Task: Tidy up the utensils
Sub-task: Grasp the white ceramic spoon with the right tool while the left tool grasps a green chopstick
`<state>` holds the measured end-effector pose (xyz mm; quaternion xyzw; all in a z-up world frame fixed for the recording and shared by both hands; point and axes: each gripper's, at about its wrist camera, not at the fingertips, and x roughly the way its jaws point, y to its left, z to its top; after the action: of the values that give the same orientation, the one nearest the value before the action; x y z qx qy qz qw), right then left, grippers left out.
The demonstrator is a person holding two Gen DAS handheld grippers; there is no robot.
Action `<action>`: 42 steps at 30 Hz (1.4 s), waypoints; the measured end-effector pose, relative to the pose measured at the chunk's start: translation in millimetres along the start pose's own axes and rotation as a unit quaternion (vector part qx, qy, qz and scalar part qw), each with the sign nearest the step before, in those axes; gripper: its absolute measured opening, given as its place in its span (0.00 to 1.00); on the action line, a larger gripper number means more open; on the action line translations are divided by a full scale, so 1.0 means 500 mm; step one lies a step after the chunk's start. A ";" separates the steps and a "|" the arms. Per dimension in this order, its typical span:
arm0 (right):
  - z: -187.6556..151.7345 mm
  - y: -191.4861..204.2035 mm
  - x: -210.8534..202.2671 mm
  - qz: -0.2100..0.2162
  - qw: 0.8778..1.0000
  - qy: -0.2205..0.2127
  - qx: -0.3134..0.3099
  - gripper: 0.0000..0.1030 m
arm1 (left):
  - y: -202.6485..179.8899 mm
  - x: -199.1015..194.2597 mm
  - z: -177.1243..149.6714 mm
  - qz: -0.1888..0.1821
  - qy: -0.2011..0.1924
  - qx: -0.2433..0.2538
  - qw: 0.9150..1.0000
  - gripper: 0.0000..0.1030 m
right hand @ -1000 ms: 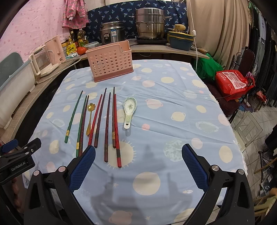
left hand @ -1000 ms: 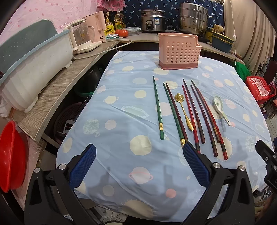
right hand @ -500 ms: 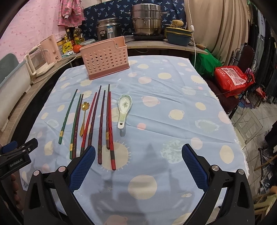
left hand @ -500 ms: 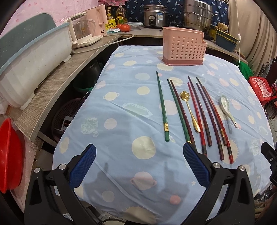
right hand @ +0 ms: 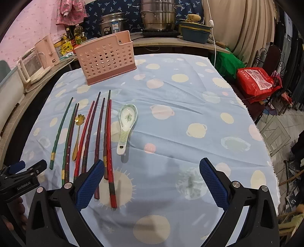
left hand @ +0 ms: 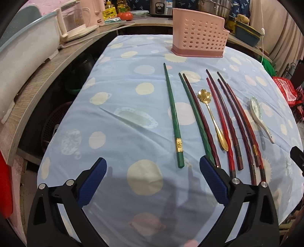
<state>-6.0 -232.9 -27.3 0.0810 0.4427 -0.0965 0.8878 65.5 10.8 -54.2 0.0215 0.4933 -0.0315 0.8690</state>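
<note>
Several chopsticks lie side by side on the blue dotted tablecloth [left hand: 123, 114]: a lone green chopstick [left hand: 172, 115] on the left, another green one [left hand: 193, 114], then red and dark ones [left hand: 228, 117]. A gold flower spoon [left hand: 212, 117] lies among them and a ceramic spoon [right hand: 126, 121] to their right. A pink perforated holder [left hand: 199, 40] stands at the far end. My left gripper [left hand: 152, 161] hovers by the green chopstick's near end, its jaws closing slightly with nothing between them. My right gripper [right hand: 152, 162] is open over bare cloth, its left finger above the red chopsticks' ends.
A grey counter [left hand: 38, 85] with a white tub and a kettle runs along the left. Pots [right hand: 157, 17] stand behind the table. A red bag [right hand: 254, 81] sits on a chair to the right. The cloth's right half is bare.
Both grippers have come forward and down toward the utensils, which now look nearer and larger. The utensils and the holder have not moved.
</note>
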 end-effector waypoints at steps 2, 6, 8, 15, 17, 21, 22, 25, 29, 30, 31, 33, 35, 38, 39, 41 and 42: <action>0.005 0.000 0.012 0.000 1.000 0.003 0.000 0.93 | -0.004 0.021 0.007 -0.009 0.009 0.003 1.000 0.80; 0.016 0.004 0.036 -0.001 1.000 0.010 0.000 0.93 | -0.009 0.056 0.016 -0.030 0.028 0.003 0.999 0.62; 0.022 0.005 0.047 0.000 1.000 0.014 0.001 0.91 | -0.011 0.058 0.017 -0.030 0.026 0.005 0.999 0.59; 0.046 0.020 0.081 0.019 1.000 0.021 0.003 0.73 | -0.013 0.049 0.022 -0.073 0.030 0.006 0.997 0.13; 0.052 0.023 0.092 0.027 0.999 0.024 0.007 0.62 | -0.014 0.050 0.020 -0.085 0.033 0.004 0.996 0.07; 0.059 0.024 0.116 0.047 0.998 0.037 0.024 0.39 | -0.015 0.047 0.013 -0.094 0.036 0.003 0.995 0.07; 0.061 0.025 0.121 0.050 0.998 0.040 0.026 0.37 | -0.015 0.048 0.013 -0.095 0.037 0.002 0.995 0.07; 0.063 0.031 0.133 0.057 0.997 0.044 0.027 0.34 | -0.014 0.050 0.014 -0.097 0.038 0.000 0.995 0.07; 0.062 0.038 0.150 0.066 0.996 0.054 0.028 0.24 | -0.013 0.052 0.014 -0.097 0.038 -0.001 0.995 0.07; 0.060 0.038 0.153 0.069 0.995 0.057 0.030 0.19 | -0.013 0.052 0.013 -0.097 0.037 -0.001 0.995 0.07; 0.059 0.037 0.155 0.073 0.995 0.057 0.032 0.18 | -0.013 0.052 0.013 -0.097 0.037 -0.001 0.995 0.07; 0.059 0.038 0.155 0.074 0.995 0.055 0.033 0.18 | -0.014 0.052 0.013 -0.098 0.037 -0.001 0.995 0.07; 0.060 0.039 0.154 0.079 0.995 0.055 0.036 0.18 | -0.014 0.053 0.013 -0.098 0.037 -0.002 0.994 0.07; 0.060 0.042 0.157 0.086 0.994 0.058 0.037 0.18 | -0.013 0.052 0.012 -0.098 0.037 -0.002 0.995 0.07; 0.058 0.044 0.158 0.088 0.994 0.058 0.037 0.18 | -0.013 0.053 0.013 -0.098 0.037 -0.002 0.995 0.07; 0.054 0.049 0.158 0.095 0.993 0.061 0.036 0.18 | -0.013 0.052 0.012 -0.099 0.037 -0.003 0.994 0.07; 0.052 0.052 0.158 0.096 0.993 0.063 0.035 0.18 | -0.013 0.053 0.013 -0.099 0.037 -0.004 0.994 0.07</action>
<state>67.1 -221.5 -73.8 0.1600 0.4841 -0.0205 0.8600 84.2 2.9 -73.8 -0.0296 0.5249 -0.1152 0.8428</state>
